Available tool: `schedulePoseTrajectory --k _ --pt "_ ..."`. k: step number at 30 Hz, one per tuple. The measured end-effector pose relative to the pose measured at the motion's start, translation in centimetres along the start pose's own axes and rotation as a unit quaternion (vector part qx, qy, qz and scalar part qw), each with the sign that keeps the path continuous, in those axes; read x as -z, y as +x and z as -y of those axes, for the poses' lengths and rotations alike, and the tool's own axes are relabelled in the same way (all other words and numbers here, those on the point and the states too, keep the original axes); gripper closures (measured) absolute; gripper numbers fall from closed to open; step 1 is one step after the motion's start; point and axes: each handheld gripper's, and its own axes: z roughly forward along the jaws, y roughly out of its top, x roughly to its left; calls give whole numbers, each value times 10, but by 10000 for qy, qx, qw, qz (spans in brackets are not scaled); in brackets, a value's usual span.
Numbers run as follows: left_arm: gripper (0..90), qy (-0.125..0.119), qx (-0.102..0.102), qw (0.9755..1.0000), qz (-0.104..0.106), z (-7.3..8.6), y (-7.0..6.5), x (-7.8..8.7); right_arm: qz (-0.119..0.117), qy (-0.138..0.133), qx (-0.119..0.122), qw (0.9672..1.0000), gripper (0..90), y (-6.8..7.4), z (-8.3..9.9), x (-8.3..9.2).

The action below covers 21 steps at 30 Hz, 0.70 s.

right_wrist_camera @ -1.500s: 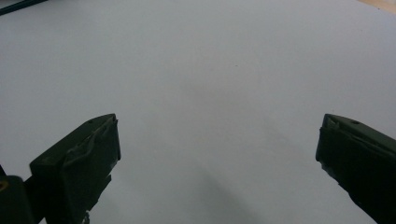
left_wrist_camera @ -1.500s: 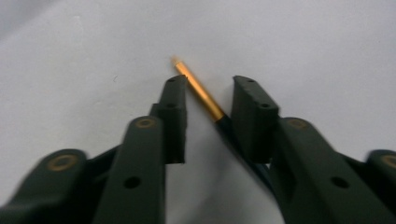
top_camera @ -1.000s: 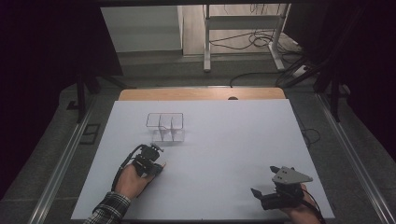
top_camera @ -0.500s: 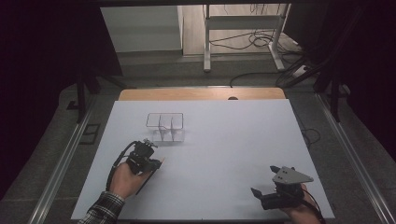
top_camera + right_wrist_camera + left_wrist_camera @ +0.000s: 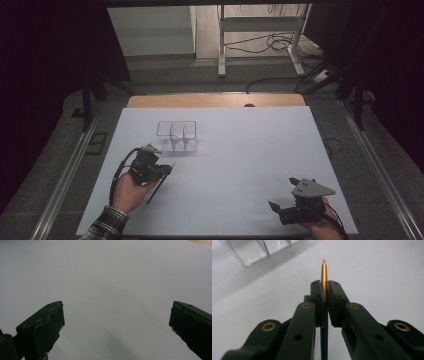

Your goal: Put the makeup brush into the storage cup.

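Pen (image 5: 324, 277), slim, dark barrel with a gold pointed end: clamped between the two pads of the left gripper (image 5: 167, 169), gold tip projecting past the fingertips, barrel trailing down and back below the hand toward 7 o'clock in the high view. Carried clear of the table (image 5: 240, 150), at about 8 o'clock from the table's centre.

Clear organiser (image 5: 177, 135), three compartments divided by upright walls: stands on the table at 11 o'clock from centre, just beyond the left gripper at its 1 o'clock. No contents that can be made out. In the left gripper view its corner (image 5: 257, 251) lies ahead and to the upper left of the pen tip, apart from it.

Right gripper (image 5: 285, 195): at 5 o'clock near the table's front edge, jaws spread wide, nothing between them, bare white surface ahead in its own view.

Risks, as judged: the grip bears on a narrow stretch near the tip, so the long free barrel could pivot or slide out if it strikes a compartment wall. The light, transparent organiser may be pushed or tipped by a misaimed tip, since the right gripper stands well apart and does not steady it.
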Motion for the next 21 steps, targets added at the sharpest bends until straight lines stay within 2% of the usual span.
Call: schedulePoseTrajectory --k 5,9,15,16,17,21 --pt "842 -382 -22 9993 -30 -1 1 11 -3 2 6 10000 1 0 0 0" --pt "842 -572 -17 9984 -39 -1 2 16 0 -1 10 10000 1 0 0 -1" --pt "842 -928 36 9956 -98 0 4 25 -6 15 27 10000 1 0 0 -1" --pt "841 -1036 43 9945 -137 0 4 28 -7 15 30 10000 1 0 0 -1" --pt "841 -1036 43 9945 -137 0 4 28 -7 15 30 10000 1 0 0 -1" --pt "842 -1255 55 9918 -225 0 5 33 -6 12 33 10000 1 0 0 0"
